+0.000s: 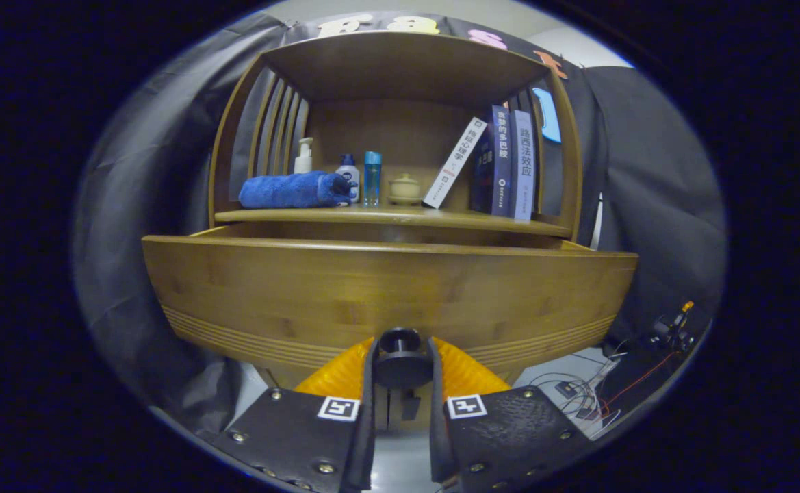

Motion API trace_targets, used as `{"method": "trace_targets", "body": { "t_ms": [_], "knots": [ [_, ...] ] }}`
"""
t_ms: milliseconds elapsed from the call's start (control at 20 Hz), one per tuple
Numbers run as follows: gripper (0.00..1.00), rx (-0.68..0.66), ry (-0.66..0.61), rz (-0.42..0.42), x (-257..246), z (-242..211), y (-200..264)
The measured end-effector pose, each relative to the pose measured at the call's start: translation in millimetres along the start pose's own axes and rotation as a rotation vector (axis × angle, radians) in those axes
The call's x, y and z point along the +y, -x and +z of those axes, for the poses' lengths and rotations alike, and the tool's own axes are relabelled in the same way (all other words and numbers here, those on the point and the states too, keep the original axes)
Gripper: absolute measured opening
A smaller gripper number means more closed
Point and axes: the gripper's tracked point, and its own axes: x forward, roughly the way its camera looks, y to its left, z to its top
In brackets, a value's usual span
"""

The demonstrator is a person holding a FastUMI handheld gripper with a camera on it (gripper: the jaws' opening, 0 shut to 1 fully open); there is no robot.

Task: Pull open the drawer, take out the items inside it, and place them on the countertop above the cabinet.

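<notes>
A blue towel [295, 190], 3 bottles [348, 177] and a lidded cup [404, 187] share the shelf [400, 217]. 3 books [502, 161] stand right. Cables [581, 394] lie on the floor.

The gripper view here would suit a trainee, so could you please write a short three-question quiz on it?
1. True or false: the gripper is shut on the round dark knob of the wooden drawer.
2. What lies beside the white pump bottle on the wooden countertop? A) rolled blue towel B) red mug C) green plate
3. Fill in: the drawer is pulled ____.

Key: 1 true; 2 A; 3 open
</notes>
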Motion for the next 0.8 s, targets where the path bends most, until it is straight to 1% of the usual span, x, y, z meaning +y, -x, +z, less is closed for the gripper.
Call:
{"method": "trace_targets", "body": {
  "t_ms": [100,200,250,300,450,600,650,750,800],
  "knots": [
    [0.32,0.001,-0.008,0.004,0,0,-1],
    [0.32,0.040,-0.017,0.011,0,-4,1],
    [0.32,0.028,-0.028,0.017,2,3,3],
    [0.32,0.051,-0.024,0.017,2,3,5],
    [0.32,0.034,-0.010,0.031,3,9,3],
    [0.32,0.040,-0.019,0.009,2,6,-5],
    [0.32,0.055,-0.004,0.006,2,3,-1],
    [0.33,0.075,0.036,0.004,2,3,1],
    [0.39,0.062,0.049,0.009,0,8,3]
  ]
}}
